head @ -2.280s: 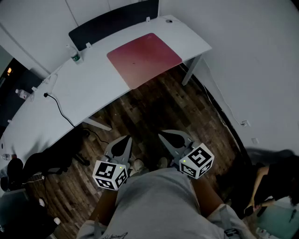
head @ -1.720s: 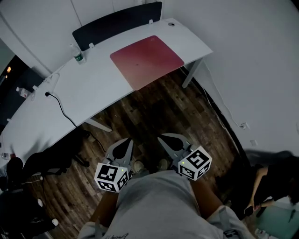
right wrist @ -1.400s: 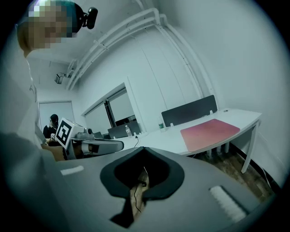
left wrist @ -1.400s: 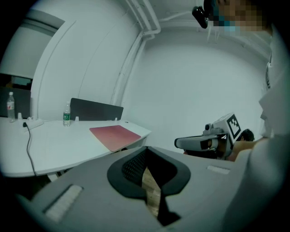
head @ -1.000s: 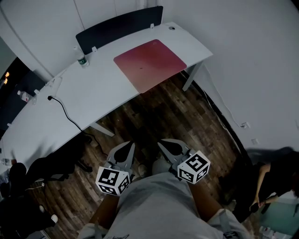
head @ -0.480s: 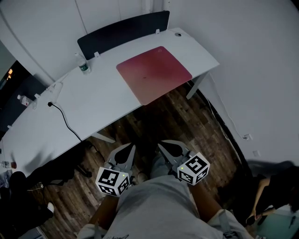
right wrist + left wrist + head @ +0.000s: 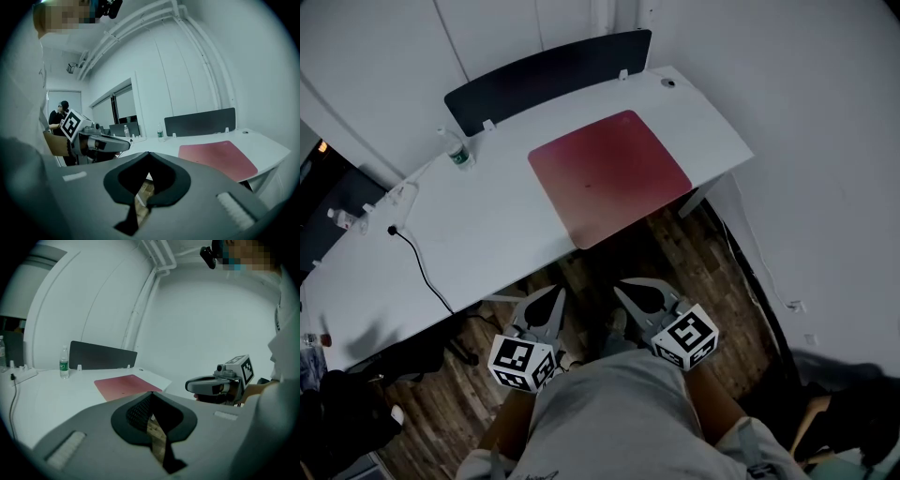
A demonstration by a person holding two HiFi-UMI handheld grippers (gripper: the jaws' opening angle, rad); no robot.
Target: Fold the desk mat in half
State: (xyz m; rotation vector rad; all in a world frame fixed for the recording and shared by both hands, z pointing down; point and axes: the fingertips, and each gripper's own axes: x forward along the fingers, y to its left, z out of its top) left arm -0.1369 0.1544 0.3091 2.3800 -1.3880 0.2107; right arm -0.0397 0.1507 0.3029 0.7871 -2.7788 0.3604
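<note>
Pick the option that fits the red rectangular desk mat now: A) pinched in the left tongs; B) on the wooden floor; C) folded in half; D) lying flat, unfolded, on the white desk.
D: the red rectangular desk mat lies spread in a single flat layer on the white desk.

A long white counter (image 7: 487, 234) curves across the room, its far edge set against a white paneled wall (image 7: 384, 47). A dark divider panel (image 7: 548, 73) stands upright along that far edge, toward the right end. 1 slanted leg (image 7: 692, 202) shows under the counter's right corner. The floor (image 7: 722, 281) is dark wood planks. A 2nd white wall (image 7: 834, 141) runs along the right side, with a socket (image 7: 794, 306) low on it. White pipes (image 7: 136, 22) run along the ceiling line. Glass panels (image 7: 119, 110) sit in the wall beyond the counter's left end. The light is dim, cool and even.
</note>
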